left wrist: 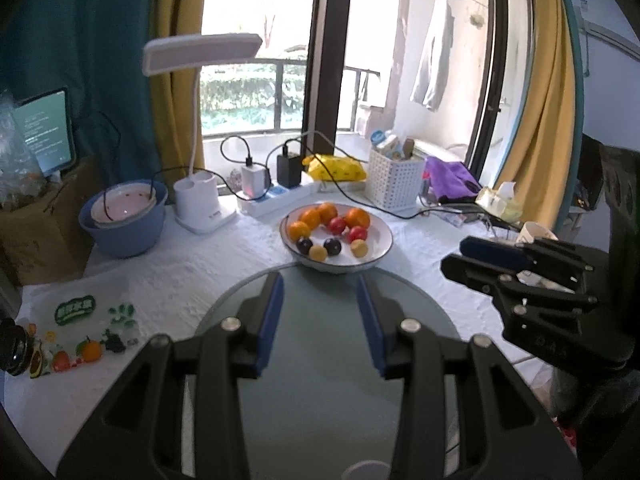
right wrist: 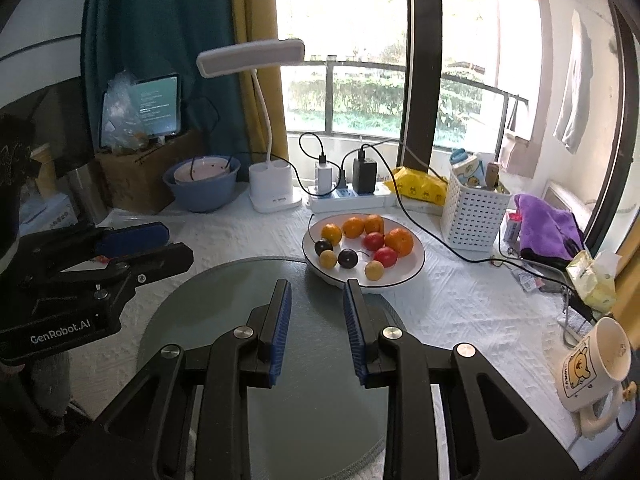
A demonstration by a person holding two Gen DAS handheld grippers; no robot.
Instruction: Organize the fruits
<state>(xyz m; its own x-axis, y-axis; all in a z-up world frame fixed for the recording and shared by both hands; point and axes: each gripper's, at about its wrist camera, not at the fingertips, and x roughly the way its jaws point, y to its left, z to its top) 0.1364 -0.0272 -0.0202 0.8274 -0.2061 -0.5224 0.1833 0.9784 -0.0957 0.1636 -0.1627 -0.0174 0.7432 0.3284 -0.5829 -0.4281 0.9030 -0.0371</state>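
Observation:
A white bowl (left wrist: pixel 378 242) (right wrist: pixel 408 276) holds several fruits: oranges (left wrist: pixel 357 218) (right wrist: pixel 399 241), red ones (left wrist: pixel 337 225) (right wrist: pixel 385 256), dark plums (left wrist: pixel 332 246) (right wrist: pixel 347 258) and small yellow ones (left wrist: pixel 359 248) (right wrist: pixel 375 270). A round grey-green glass plate (left wrist: pixel 320 360) (right wrist: pixel 224 312) lies bare in front of it. My left gripper (left wrist: pixel 320 282) (right wrist: pixel 160 240) is open and empty above the plate's far edge. My right gripper (right wrist: pixel 316 290) (left wrist: pixel 464 256) is open and empty above the plate, just short of the bowl.
At the back stand a blue basin (left wrist: pixel 124 216), a white desk lamp (left wrist: pixel 200 204), a power strip with chargers (left wrist: pixel 276 196), a yellow bag (left wrist: pixel 336 168) and a white basket (left wrist: pixel 394 178). A cable (right wrist: pixel 440 240) runs past the bowl. A mug (right wrist: pixel 592 364) is at right.

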